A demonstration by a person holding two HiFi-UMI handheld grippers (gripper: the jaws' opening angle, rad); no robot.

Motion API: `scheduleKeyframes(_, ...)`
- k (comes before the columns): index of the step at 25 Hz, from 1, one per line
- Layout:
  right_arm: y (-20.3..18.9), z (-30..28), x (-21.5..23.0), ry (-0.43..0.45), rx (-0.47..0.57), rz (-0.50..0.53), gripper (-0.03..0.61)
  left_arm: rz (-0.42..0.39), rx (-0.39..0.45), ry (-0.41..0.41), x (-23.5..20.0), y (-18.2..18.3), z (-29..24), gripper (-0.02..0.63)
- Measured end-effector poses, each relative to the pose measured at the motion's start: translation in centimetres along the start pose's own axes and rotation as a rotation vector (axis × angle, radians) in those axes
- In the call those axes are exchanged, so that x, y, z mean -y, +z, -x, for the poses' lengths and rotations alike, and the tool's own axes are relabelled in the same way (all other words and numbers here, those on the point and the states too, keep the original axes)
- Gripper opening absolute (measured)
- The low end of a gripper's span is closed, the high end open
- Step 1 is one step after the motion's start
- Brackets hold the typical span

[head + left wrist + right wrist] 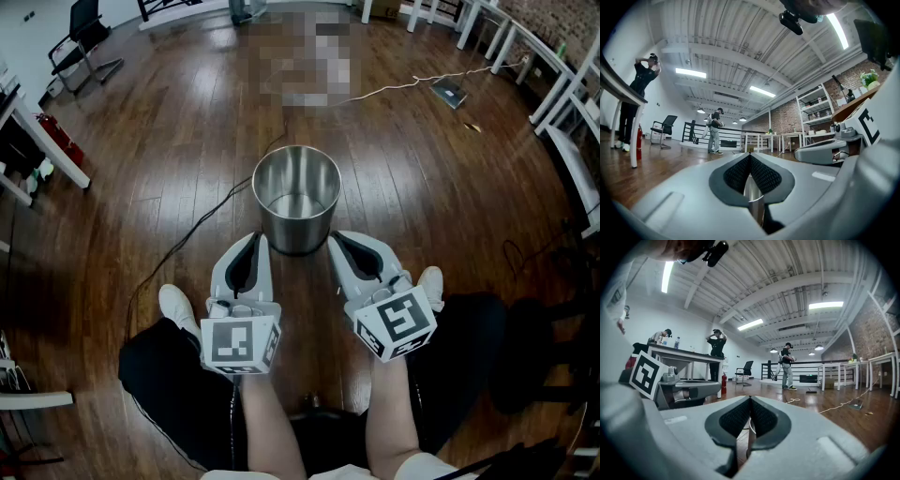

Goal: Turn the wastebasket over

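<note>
A shiny steel wastebasket (296, 192) stands upright on the wood floor, mouth up and nothing in it. My left gripper (254, 240) is shut and holds nothing; its tips lie just by the basket's near left side. On the near right side, my right gripper (338, 240) is also shut with nothing held. In the left gripper view the black pads (761, 174) meet, and a sliver of the steel basket (753, 197) shows below them. The right gripper view shows its pads (736, 417) pressed together, with the left gripper (689, 391) alongside.
A black cable (192, 234) runs over the floor left of the basket, and a white cord (403, 87) lies further back. White tables (553, 84) line the right side, and a desk (42, 141) and an office chair (82, 37) stand at the left. People (788, 359) stand far off.
</note>
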State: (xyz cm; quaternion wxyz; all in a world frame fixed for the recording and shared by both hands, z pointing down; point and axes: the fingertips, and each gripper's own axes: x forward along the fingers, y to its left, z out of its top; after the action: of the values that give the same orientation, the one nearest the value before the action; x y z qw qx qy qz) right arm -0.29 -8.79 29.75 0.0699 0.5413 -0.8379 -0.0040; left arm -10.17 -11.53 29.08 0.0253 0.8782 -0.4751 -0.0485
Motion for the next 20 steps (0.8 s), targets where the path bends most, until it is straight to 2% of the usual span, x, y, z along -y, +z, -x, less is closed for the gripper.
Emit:
scheduleKeyframes(7,2.1,-3.6,2.4,0.101,0.029,0.048,-0.008,-0.027,0.034,0.052,-1.0,1.7,-4.1,0.017)
scheduleKeyframes(16,4.1,-6.2,7.1,0.259,0.079,0.074,-0.008,-0.103,-0.018,0.170,-0.5,1.8,-7.3,0.017)
scheduleKeyframes(20,3.8,-7.0,8.1,0.315,0.084,0.057,-0.008,-0.119,-0.040,0.237,-0.5,1.1,-7.3,0.017)
